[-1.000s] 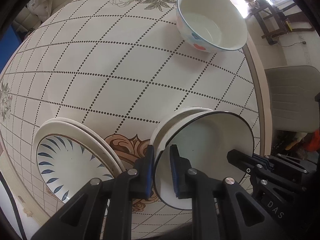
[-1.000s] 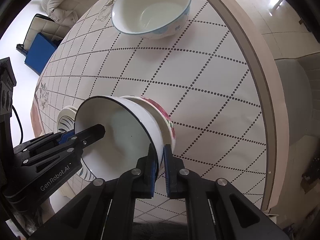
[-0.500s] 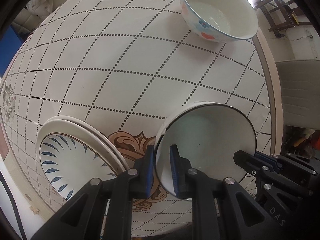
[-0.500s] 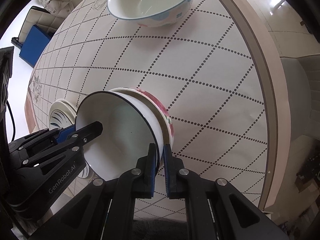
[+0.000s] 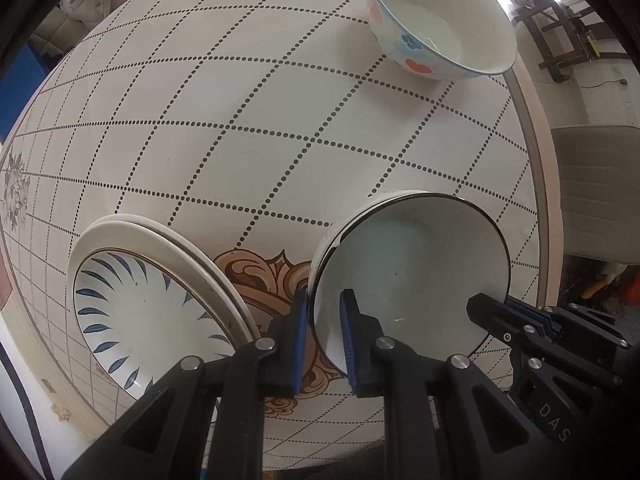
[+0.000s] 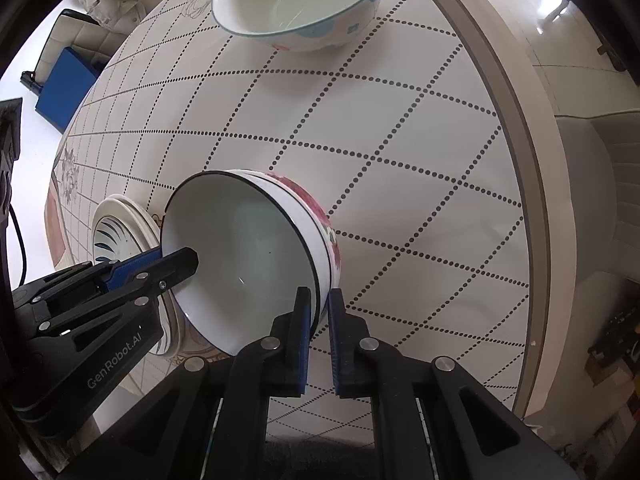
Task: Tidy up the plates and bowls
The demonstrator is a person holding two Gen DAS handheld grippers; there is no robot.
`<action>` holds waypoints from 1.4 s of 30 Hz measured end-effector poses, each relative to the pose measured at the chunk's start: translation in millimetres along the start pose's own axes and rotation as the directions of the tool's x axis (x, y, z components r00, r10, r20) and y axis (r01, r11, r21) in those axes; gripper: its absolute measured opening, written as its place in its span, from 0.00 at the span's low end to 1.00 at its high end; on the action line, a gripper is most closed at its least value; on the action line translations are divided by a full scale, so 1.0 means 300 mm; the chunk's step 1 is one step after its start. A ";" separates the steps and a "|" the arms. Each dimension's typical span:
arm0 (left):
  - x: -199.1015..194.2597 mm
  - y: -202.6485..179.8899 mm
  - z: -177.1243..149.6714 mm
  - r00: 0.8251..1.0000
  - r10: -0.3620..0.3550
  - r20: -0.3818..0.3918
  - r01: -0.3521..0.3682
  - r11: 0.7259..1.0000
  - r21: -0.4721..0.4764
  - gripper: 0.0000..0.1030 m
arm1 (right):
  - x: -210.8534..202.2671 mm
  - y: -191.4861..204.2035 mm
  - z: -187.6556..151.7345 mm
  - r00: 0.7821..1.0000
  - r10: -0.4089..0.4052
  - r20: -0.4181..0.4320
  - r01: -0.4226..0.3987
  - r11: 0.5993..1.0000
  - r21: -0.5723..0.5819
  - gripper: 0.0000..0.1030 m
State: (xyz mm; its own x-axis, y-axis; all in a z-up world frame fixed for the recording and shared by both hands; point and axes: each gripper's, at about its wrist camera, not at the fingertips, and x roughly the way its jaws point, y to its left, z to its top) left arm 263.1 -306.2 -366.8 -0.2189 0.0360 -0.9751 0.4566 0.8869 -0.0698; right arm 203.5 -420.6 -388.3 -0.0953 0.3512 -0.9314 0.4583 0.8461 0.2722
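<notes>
Two nested bowls, a black-rimmed white one (image 5: 412, 264) inside a pink-flowered one (image 6: 326, 224), are held tilted above the table. My left gripper (image 5: 324, 300) is shut on their left rim; my right gripper (image 6: 318, 300) is shut on the opposite rim. Each gripper shows in the other's view: the right gripper (image 5: 492, 312) and the left gripper (image 6: 176, 260). A stack of plates, the top one with blue leaf marks (image 5: 148, 312), lies at the near left and also shows in the right wrist view (image 6: 116, 232). A large white bowl with blue and red spots (image 5: 440, 28) stands far right, seen again in the right wrist view (image 6: 304, 4).
The round table (image 5: 248, 128) has a dotted diamond pattern and a raised rim (image 6: 520, 128). A grey chair (image 5: 596, 188) stands beyond the right edge. A blue box (image 6: 64, 88) and a cushioned seat sit on the floor past the far side.
Both grippers have carried the nested bowls forward and upward over the table, closer to the large spotted bowl. The grip on both rims is unchanged.
</notes>
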 end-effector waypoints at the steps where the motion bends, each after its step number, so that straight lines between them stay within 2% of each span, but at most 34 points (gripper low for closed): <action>1: -0.001 0.001 -0.005 1.000 0.000 0.001 0.000 1.000 0.001 0.13 | 0.000 -0.002 0.002 1.000 0.002 0.000 -0.002 1.000 0.000 0.09; 6: -0.059 0.033 -0.018 0.999 -0.030 0.027 0.032 0.998 -0.049 0.14 | -0.005 -0.010 0.008 1.000 0.019 -0.014 -0.019 1.000 -0.025 0.11; 9: -0.145 0.069 -0.018 0.993 -0.076 0.094 0.085 0.991 -0.104 0.16 | -0.030 -0.024 0.012 0.998 0.055 -0.020 -0.056 0.998 -0.029 0.11; 11: -0.202 0.092 -0.001 0.984 -0.101 0.146 0.121 0.984 -0.135 0.23 | -0.065 -0.036 0.019 0.997 0.078 -0.007 -0.078 0.996 -0.037 0.11; 14: -0.263 0.107 0.066 0.974 -0.110 0.200 0.142 0.979 -0.150 0.25 | -0.132 -0.062 0.051 0.996 0.074 0.039 -0.073 0.997 -0.035 0.11; 16: -0.278 0.106 0.132 0.970 -0.121 0.210 0.155 0.976 -0.153 0.32 | -0.183 -0.093 0.094 0.992 0.088 0.088 -0.087 0.996 -0.016 0.12; 19: -0.283 0.099 0.242 0.959 -0.169 0.226 0.208 0.965 -0.162 0.32 | -0.253 -0.132 0.181 0.982 0.058 0.180 -0.058 0.998 -0.003 0.17; 20: -0.279 0.094 0.280 0.956 -0.188 0.225 0.227 0.960 -0.162 0.32 | -0.270 -0.140 0.216 0.979 0.041 0.201 -0.041 0.999 -0.002 0.23; 21: -0.272 0.097 0.311 0.953 -0.203 0.223 0.242 0.956 -0.167 0.32 | -0.282 -0.148 0.255 0.977 0.025 0.211 -0.024 1.000 -0.007 0.41; 22: -0.266 0.094 0.344 0.950 -0.220 0.222 0.260 0.950 -0.171 0.32 | -0.288 -0.153 0.293 0.978 0.014 0.208 -0.013 1.000 -0.010 0.54; 23: -0.258 0.090 0.376 0.947 -0.234 0.218 0.274 0.946 -0.175 0.32 | -0.294 -0.160 0.329 0.979 0.020 0.205 -0.018 1.000 -0.011 0.73; 24: -0.247 0.086 0.406 0.949 -0.237 0.209 0.275 0.944 -0.181 0.32 | -0.299 -0.165 0.362 0.978 0.047 0.202 -0.045 0.999 -0.015 0.75; 25: -0.234 0.083 0.434 0.950 -0.238 0.200 0.275 0.944 -0.185 0.32 | -0.303 -0.167 0.391 0.978 0.068 0.200 -0.065 0.998 -0.020 0.75; 29: -0.179 0.063 0.521 0.957 -0.249 0.153 0.275 0.943 -0.186 0.32 | -0.307 -0.158 0.487 0.975 0.064 0.215 -0.062 0.998 -0.016 0.75; 32: -0.149 0.038 0.553 0.964 -0.232 0.128 0.251 0.953 -0.168 0.32 | -0.271 -0.151 0.542 0.979 0.035 0.203 -0.034 0.999 -0.006 0.74; 34: -0.134 0.017 0.568 0.968 -0.225 0.115 0.240 0.959 -0.148 0.32 | -0.254 -0.149 0.573 0.980 0.028 0.199 -0.026 1.000 -0.011 0.70; 36: -0.122 -0.011 0.579 0.973 -0.206 0.105 0.219 0.967 -0.131 0.31 | -0.232 -0.148 0.595 0.982 0.022 0.187 -0.020 1.000 -0.016 0.60; 37: -0.115 -0.021 0.585 0.975 -0.199 0.102 0.211 0.970 -0.122 0.31 | -0.221 -0.146 0.608 0.984 0.019 0.176 -0.017 1.000 -0.016 0.58; 39: -0.108 -0.042 0.592 0.979 -0.179 0.102 0.190 0.975 -0.111 0.30 | -0.190 -0.142 0.625 0.988 0.022 0.153 -0.020 1.000 -0.017 0.46; 40: -0.106 -0.049 0.592 0.978 -0.180 0.104 0.191 0.976 -0.106 0.22 | -0.177 -0.140 0.634 0.989 0.020 0.143 -0.018 1.000 -0.017 0.42; 41: -0.103 -0.055 0.593 0.982 -0.159 0.104 0.170 0.980 -0.104 0.20 | -0.163 -0.137 0.642 0.991 0.016 0.133 -0.014 1.000 -0.016 0.35; 42: -0.098 -0.058 0.596 0.984 -0.143 0.107 0.154 0.983 -0.102 0.15 | -0.152 -0.137 0.648 0.992 0.013 0.125 -0.011 1.000 -0.012 0.24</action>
State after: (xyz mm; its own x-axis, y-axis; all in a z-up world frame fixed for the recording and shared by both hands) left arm 415.8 -405.0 -374.6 -0.1887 -0.1403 -0.9720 0.3275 0.9241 -0.1969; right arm 360.9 -549.2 -404.0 0.0215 0.3093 -0.9507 0.4489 0.8467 0.2856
